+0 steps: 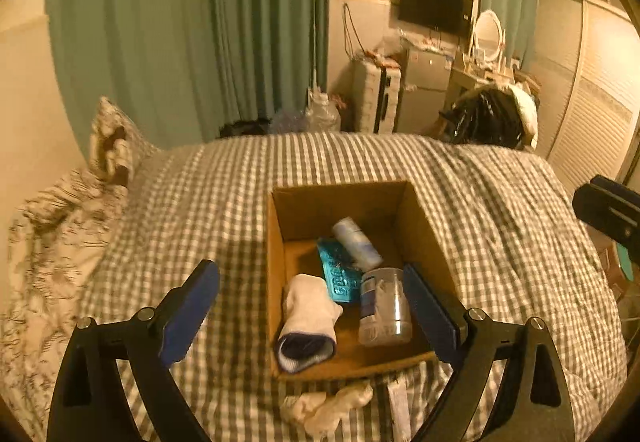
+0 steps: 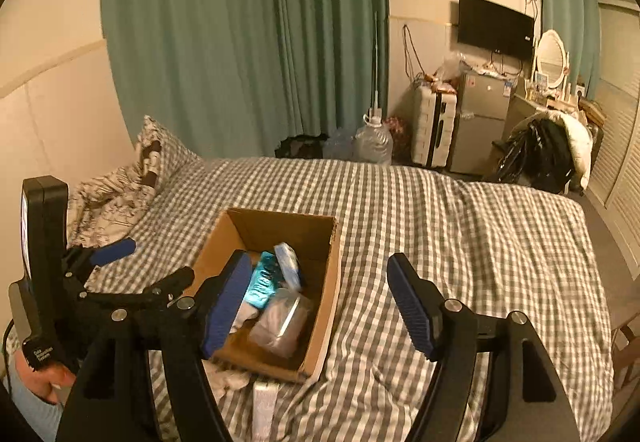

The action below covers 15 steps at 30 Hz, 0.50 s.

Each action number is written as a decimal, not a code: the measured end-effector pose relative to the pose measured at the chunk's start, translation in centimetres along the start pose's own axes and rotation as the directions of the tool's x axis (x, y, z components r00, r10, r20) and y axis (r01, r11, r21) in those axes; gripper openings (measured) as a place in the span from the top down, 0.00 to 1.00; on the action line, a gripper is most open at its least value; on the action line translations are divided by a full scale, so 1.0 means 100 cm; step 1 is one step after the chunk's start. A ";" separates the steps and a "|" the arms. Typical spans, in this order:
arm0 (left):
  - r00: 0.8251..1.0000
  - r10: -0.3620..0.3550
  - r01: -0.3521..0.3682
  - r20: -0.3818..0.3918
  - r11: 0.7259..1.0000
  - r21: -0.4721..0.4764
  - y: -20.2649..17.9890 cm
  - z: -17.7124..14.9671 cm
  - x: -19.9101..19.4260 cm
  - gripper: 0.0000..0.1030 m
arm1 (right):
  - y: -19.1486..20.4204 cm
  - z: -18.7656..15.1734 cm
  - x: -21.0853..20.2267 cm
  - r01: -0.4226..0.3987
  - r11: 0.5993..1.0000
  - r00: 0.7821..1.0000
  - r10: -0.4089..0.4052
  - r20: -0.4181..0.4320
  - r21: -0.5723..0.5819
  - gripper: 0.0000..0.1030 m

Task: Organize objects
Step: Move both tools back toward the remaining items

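Observation:
An open cardboard box [image 1: 332, 201] sits on the checked bed; it also shows in the right wrist view [image 2: 328, 282]. Inside lie a rolled white sock [image 1: 308, 318], a teal blister pack [image 1: 338, 274], a clear plastic jar [image 1: 384, 306] and a pale bottle [image 1: 356, 242]. My left gripper [image 1: 316, 306] is open and empty above the box's near half. A crumpled white cloth [image 1: 328, 406] and a flat white packet [image 1: 400, 410] lie on the bed in front of the box. My right gripper [image 2: 320, 306] is open and empty, right of the left gripper [image 2: 116, 254].
The grey checked duvet [image 1: 500, 209] covers the bed. Patterned pillows [image 1: 72, 209] lie at the left. Beyond the bed stand a green curtain [image 2: 248, 41], a water jug [image 2: 374, 141], a suitcase [image 2: 434, 129], a small fridge [image 2: 480, 121] and a chair piled with clothes [image 2: 548, 149].

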<state>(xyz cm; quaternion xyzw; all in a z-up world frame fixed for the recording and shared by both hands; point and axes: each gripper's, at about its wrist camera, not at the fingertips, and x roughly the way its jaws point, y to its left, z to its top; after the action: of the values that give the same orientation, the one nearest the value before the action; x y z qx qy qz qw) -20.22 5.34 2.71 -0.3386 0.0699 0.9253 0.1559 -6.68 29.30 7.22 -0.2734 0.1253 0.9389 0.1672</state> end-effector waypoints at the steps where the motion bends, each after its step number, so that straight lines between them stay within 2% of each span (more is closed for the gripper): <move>1: 1.000 -0.005 0.005 0.010 1.000 -0.006 0.000 0.001 -0.009 0.07 | 0.004 0.001 -0.009 0.000 1.000 1.000 0.000 0.011 -0.007 0.32; 6: 0.998 0.003 -0.001 0.070 1.000 -0.019 -0.001 0.002 -0.058 0.02 | 0.022 0.000 -0.050 0.002 0.999 0.999 -0.001 0.043 -0.034 0.32; 11: 0.993 0.030 -0.030 0.110 1.000 -0.005 -0.002 -0.013 -0.092 0.01 | 0.031 -0.013 -0.071 0.011 0.999 0.999 -0.010 0.041 -0.034 0.26; 15: 0.993 0.046 -0.046 0.110 0.999 -0.004 0.001 -0.032 -0.100 0.00 | 0.036 -0.032 -0.070 0.013 1.000 1.000 -0.012 0.018 -0.017 0.15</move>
<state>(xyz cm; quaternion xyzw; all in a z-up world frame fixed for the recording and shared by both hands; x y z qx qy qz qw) -11.13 2.13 6.77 -0.2854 0.0685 0.9459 0.1380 -0.99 23.24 9.06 -0.2672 0.1142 0.9413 0.1718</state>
